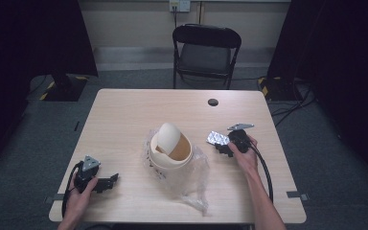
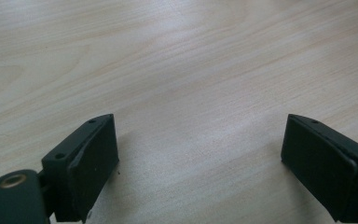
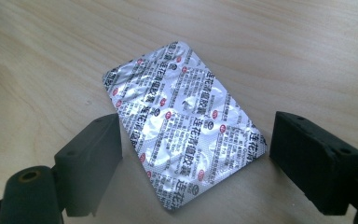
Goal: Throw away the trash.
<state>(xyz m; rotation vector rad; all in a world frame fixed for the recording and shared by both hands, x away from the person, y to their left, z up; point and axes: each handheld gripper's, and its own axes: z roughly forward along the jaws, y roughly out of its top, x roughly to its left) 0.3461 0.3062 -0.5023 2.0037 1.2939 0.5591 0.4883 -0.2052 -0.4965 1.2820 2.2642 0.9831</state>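
My right gripper straddles the foil blister pack lying flat on the table, jaws wide, nothing grasped yet, while my left gripper rests wide and empty.

Table: a bin stands near the centre, tilted, on a plastic bag that spreads toward the near right edge. A blister pack lies flat on the table just right of the bin. The right gripper sits at the pack's near right side; in the right gripper view the pack lies between the jaws, which stand apart on either side of it. The left gripper rests near the front left corner, well left of the bin, over bare table. A grommet sits near the far edge, right of centre. A chair stands behind the table.
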